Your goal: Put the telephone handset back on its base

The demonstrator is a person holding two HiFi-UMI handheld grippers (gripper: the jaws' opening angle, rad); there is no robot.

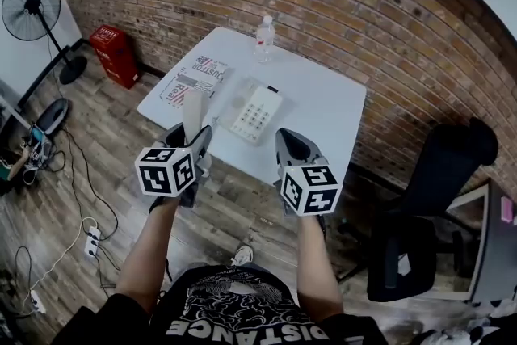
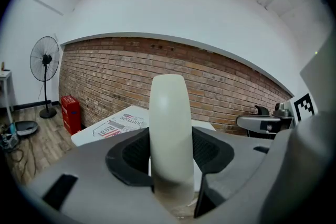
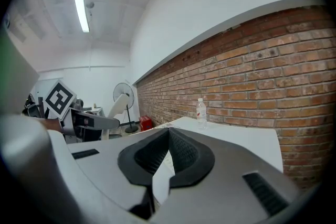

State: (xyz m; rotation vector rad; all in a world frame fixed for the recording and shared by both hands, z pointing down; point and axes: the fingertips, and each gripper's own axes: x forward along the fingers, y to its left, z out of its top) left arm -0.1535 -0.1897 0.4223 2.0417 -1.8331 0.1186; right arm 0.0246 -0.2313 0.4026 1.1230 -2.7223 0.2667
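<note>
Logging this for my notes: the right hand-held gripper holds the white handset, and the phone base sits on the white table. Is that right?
Not quite. The left hand-held gripper holds the white handset, as the left gripper view shows; the right hand-held gripper has its jaws together on nothing. The phone base does sit on the white table.

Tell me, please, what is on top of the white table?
On the table are a telephone base, a printed paper and a water bottle. The handset in the left gripper covers part of its near edge; anything there is hidden.
</note>
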